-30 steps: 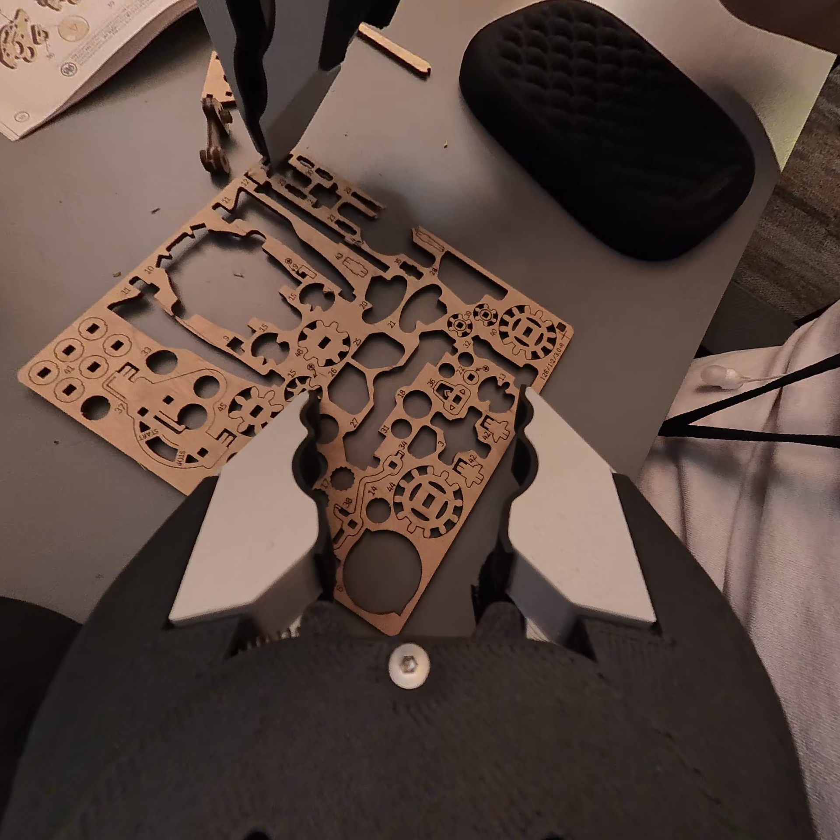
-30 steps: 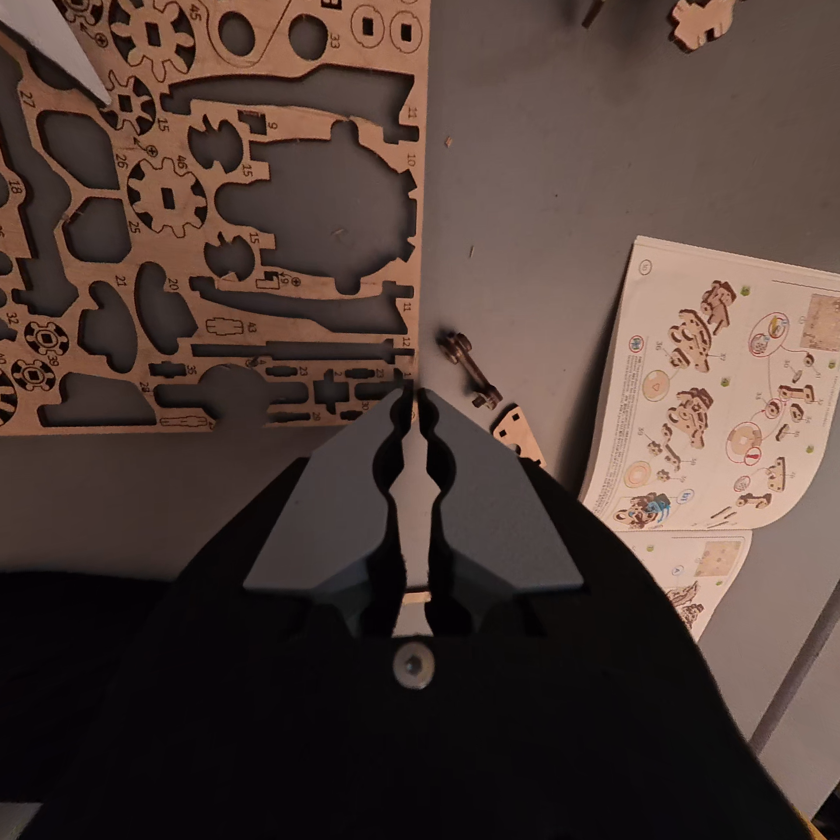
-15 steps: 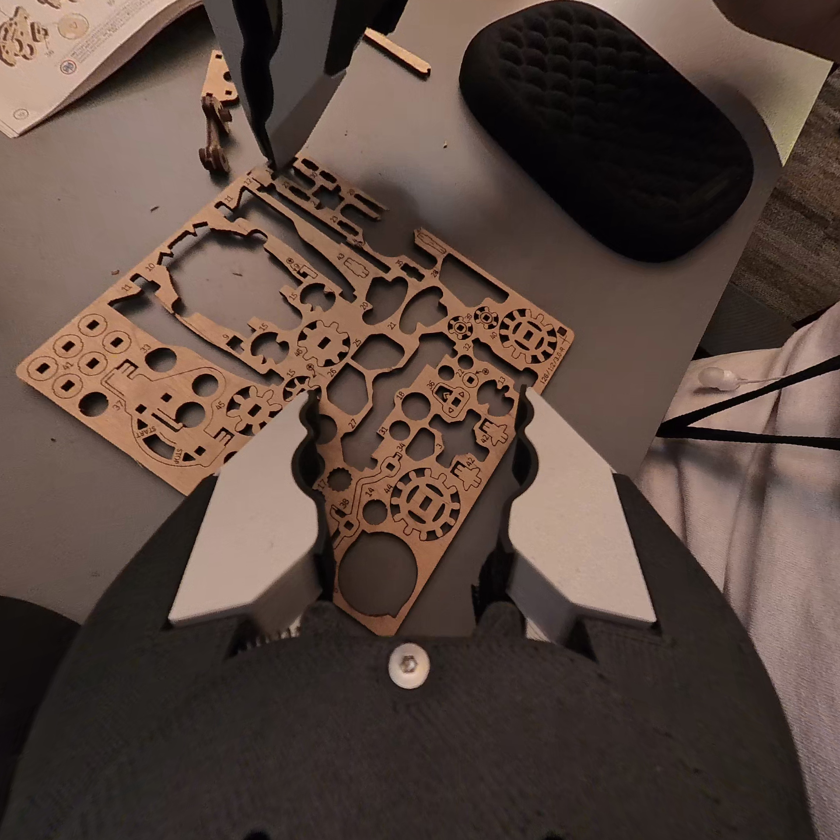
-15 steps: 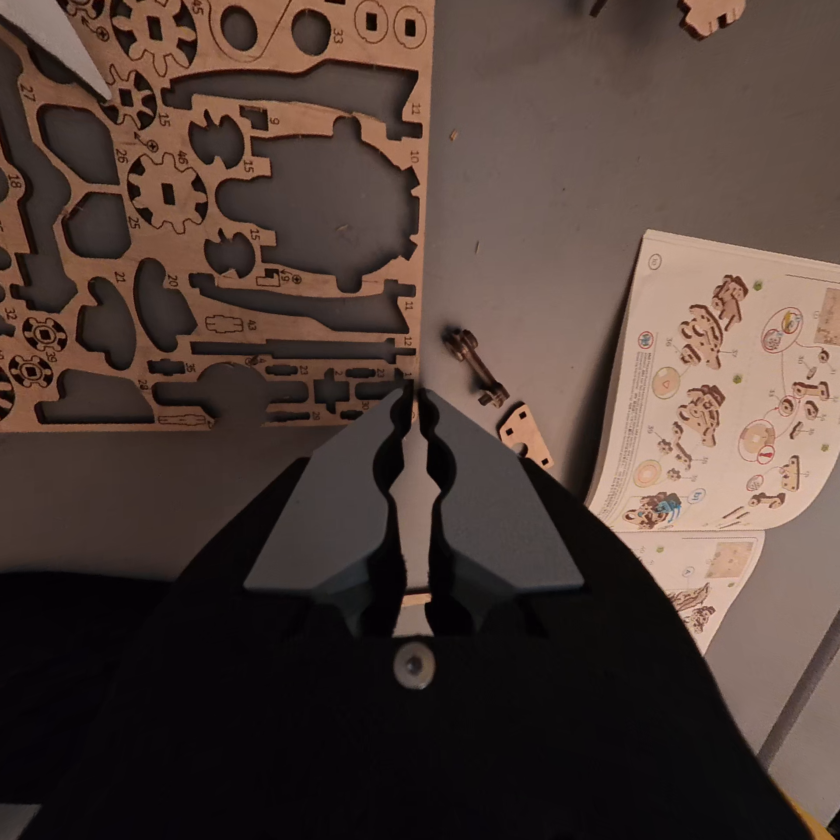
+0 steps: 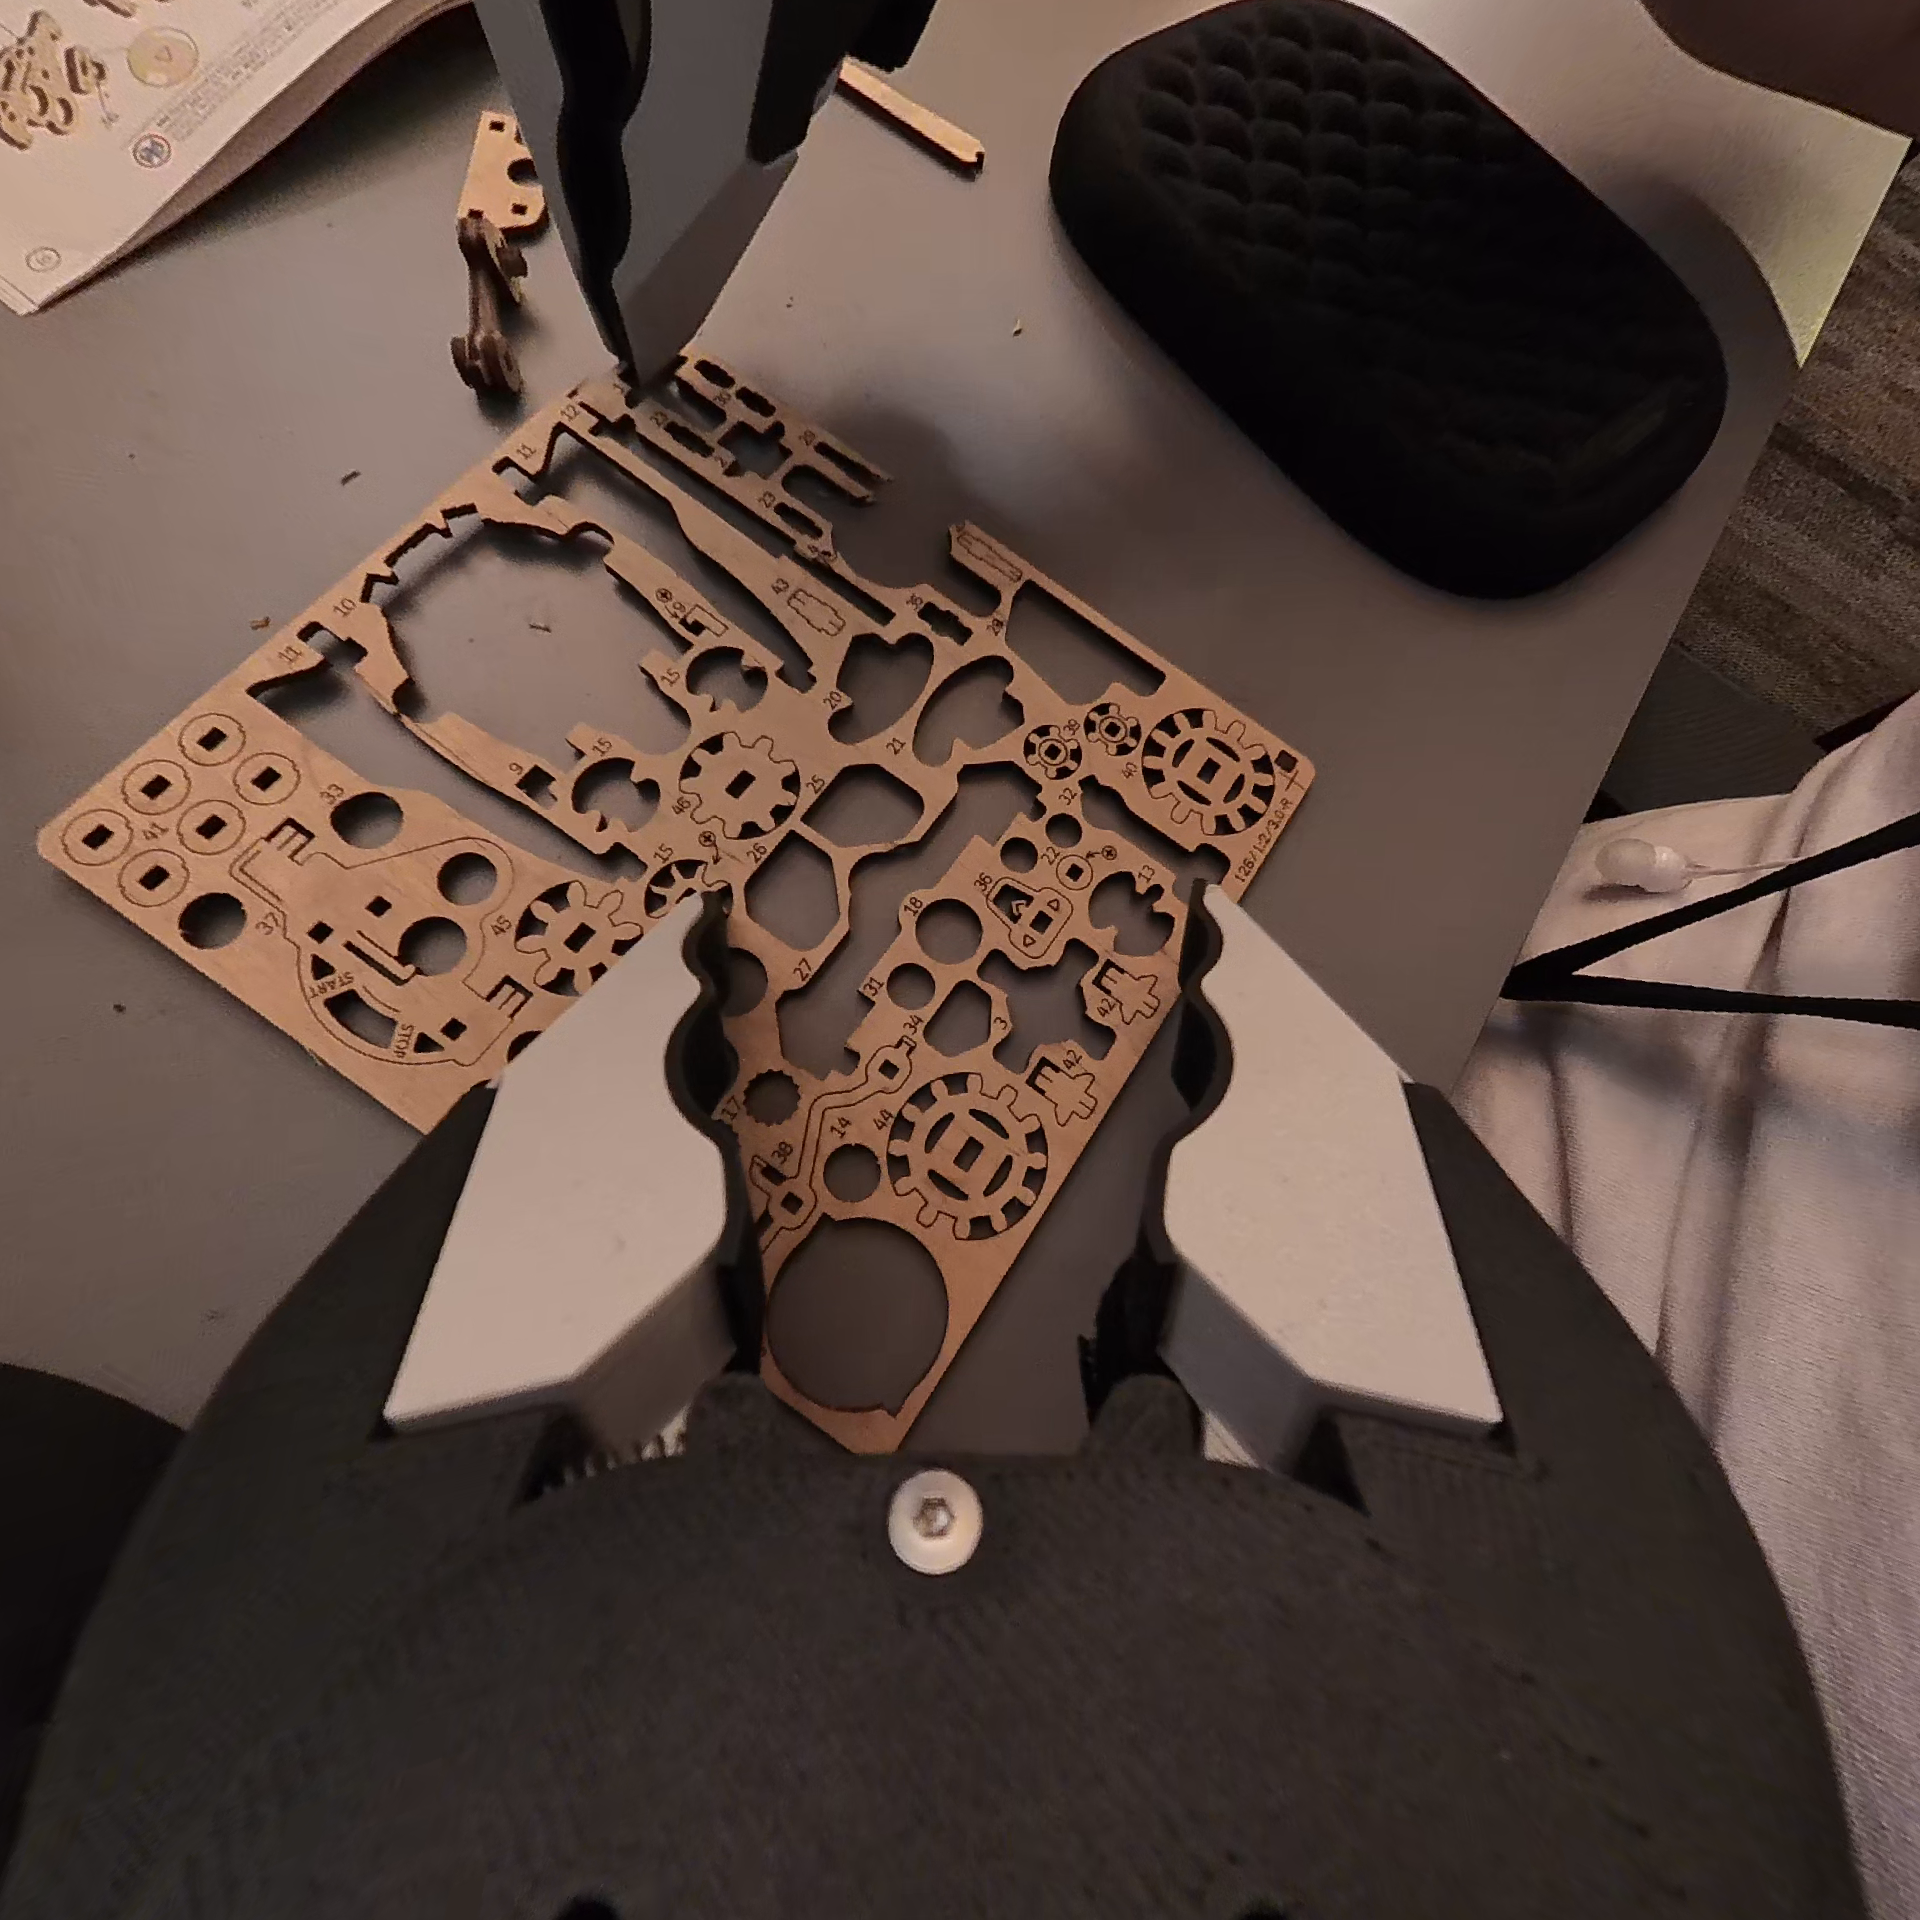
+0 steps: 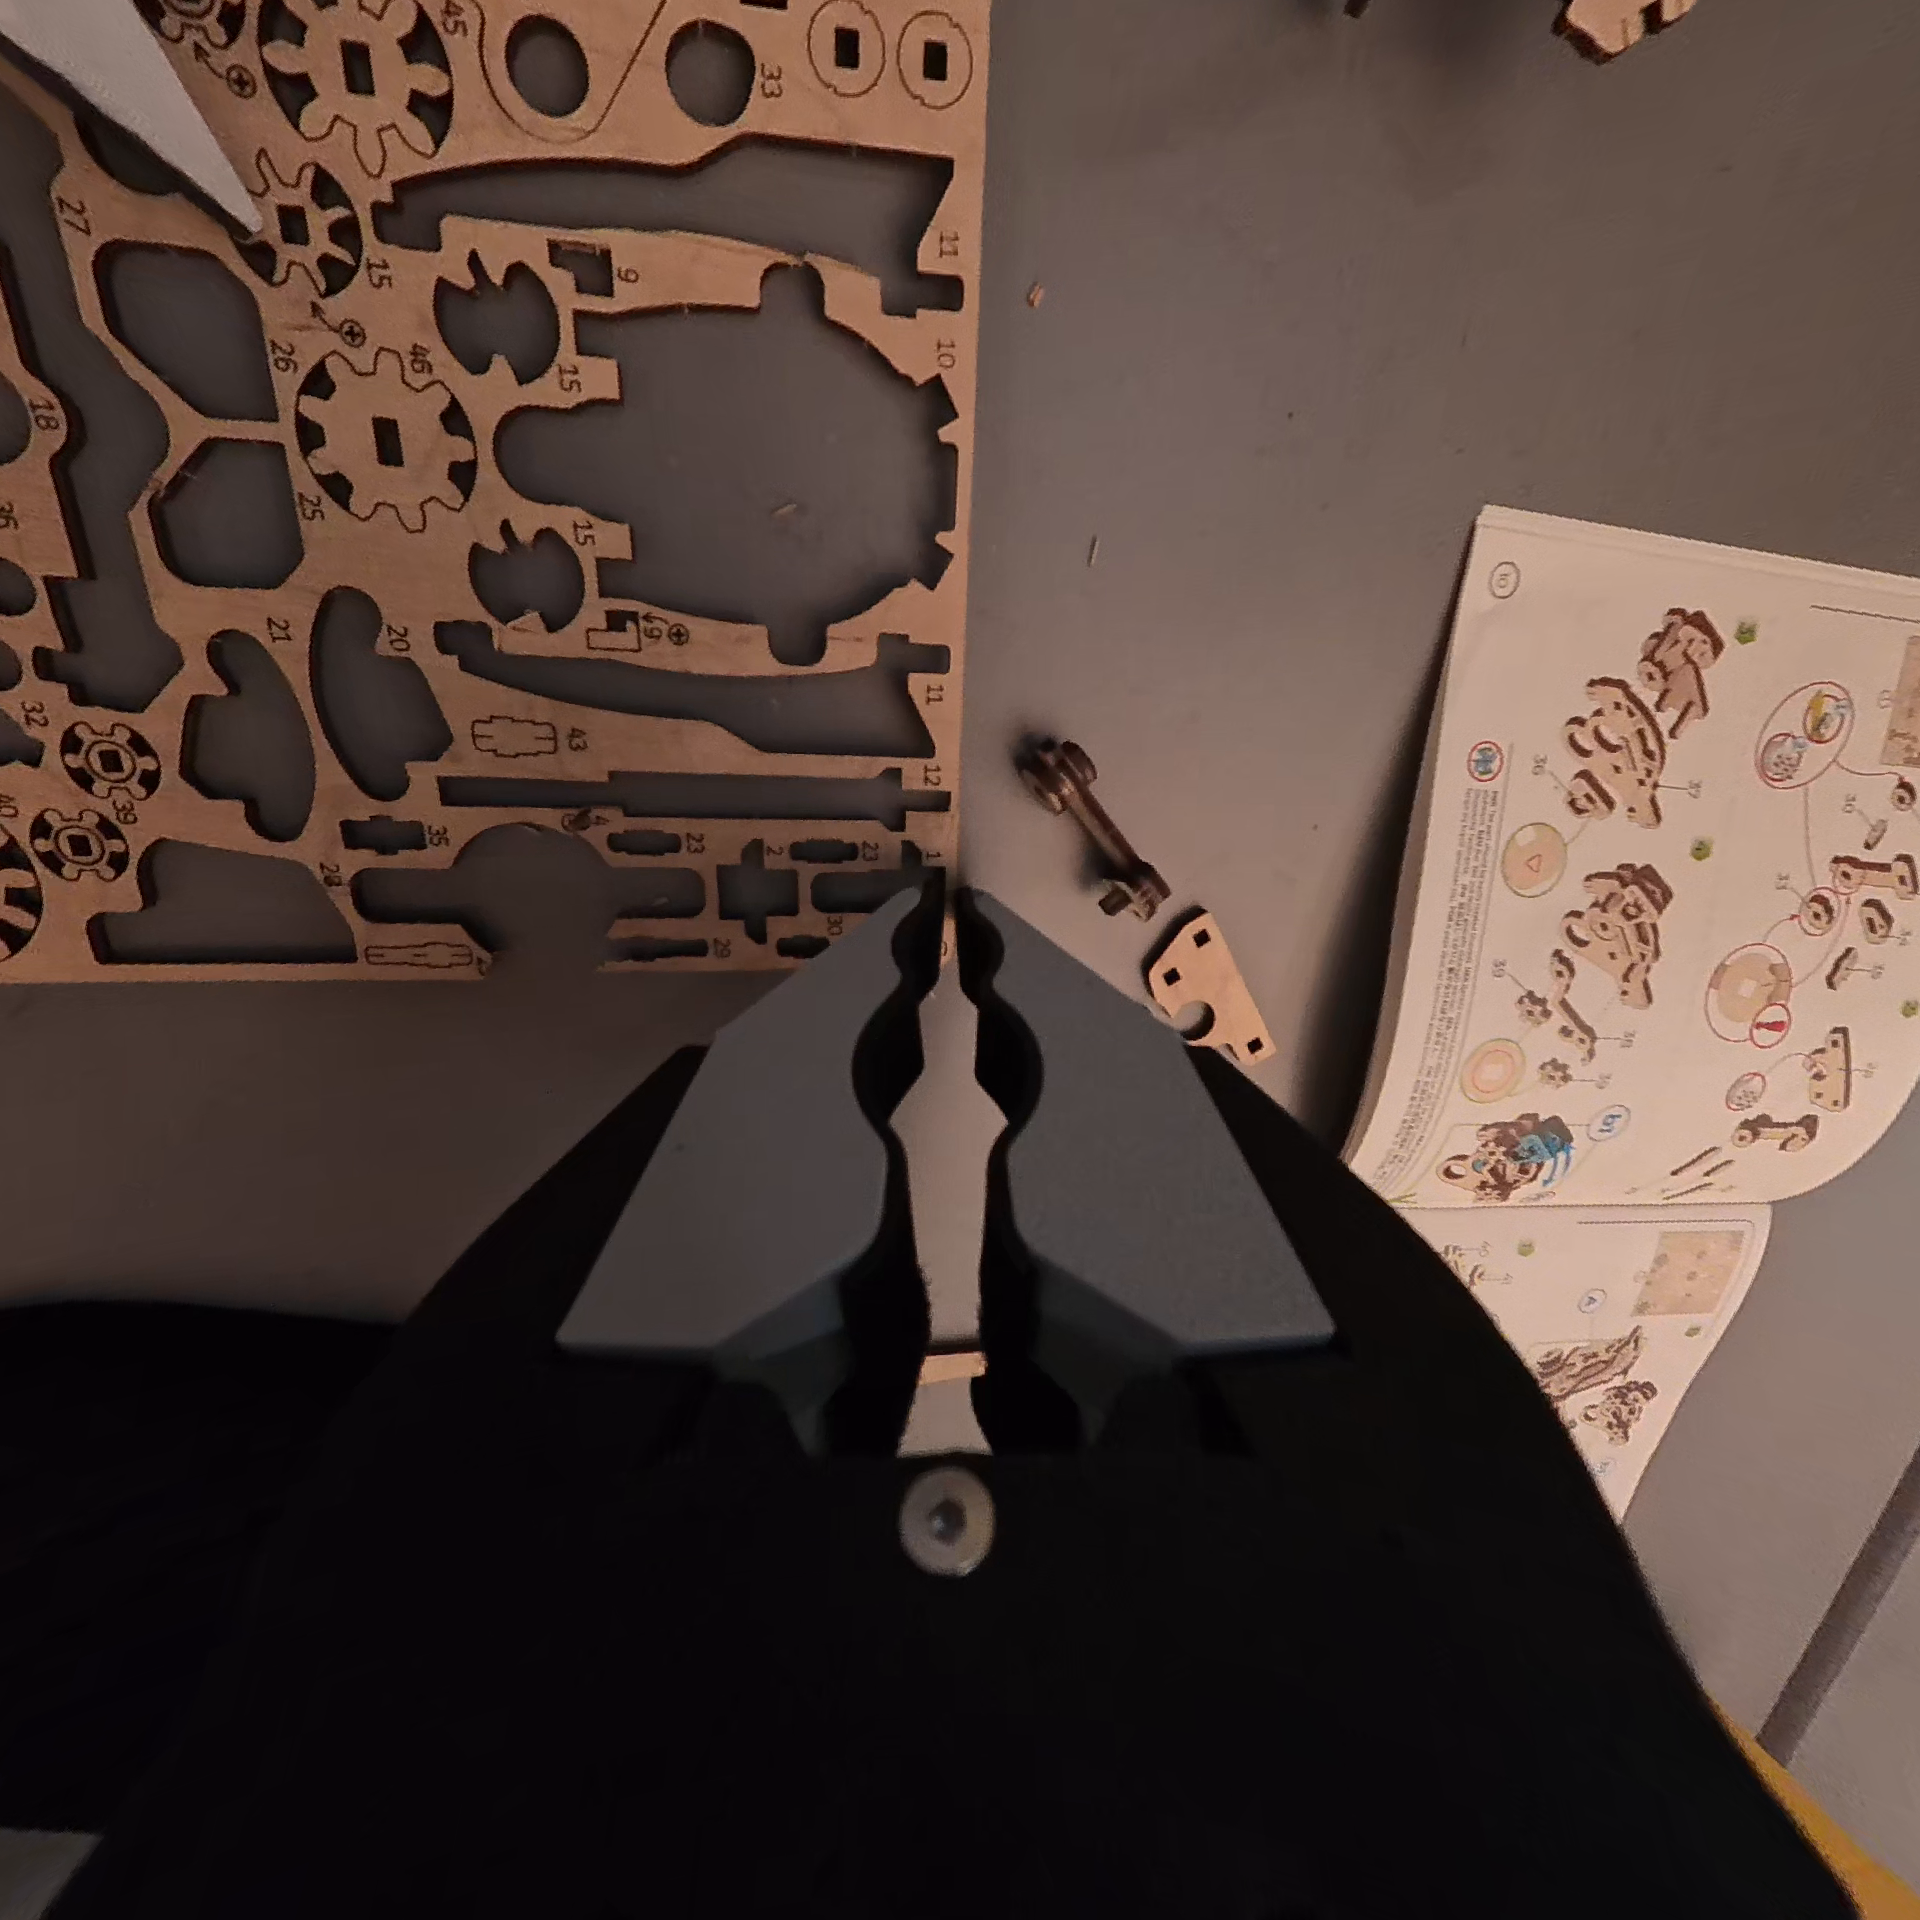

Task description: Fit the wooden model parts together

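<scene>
A laser-cut wooden parts sheet point(image 5: 810, 971) lies flat on the grey table, with several parts punched out; it also shows in the right wrist view point(image 6: 810, 125). My left gripper point(image 5: 954, 899) is open and empty, hovering over the sheet's near corner. My right gripper point(image 6: 943, 894) is shut, its tips resting at the sheet's far corner; it also shows in the left wrist view point(image 5: 629, 374). Nothing is visible between its tips. A dark linked wooden piece point(image 6: 1091, 842) and a small holed plate point(image 6: 1210, 987) lie just right of those tips.
An open instruction booklet point(image 6: 1662, 883) lies to the right. A black padded rest point(image 5: 1382, 291) sits at the table's far right. A thin wooden stick point(image 5: 909, 104) lies behind the right gripper. A person's white garment point(image 5: 1714, 1143) is beyond the table edge. The gap from one gripper's tips to the other's is roughly 15 centimeters.
Almost nothing. The right gripper has shifted slightly while its tips stay at the sheet's corner. The left gripper stays open over the sheet.
</scene>
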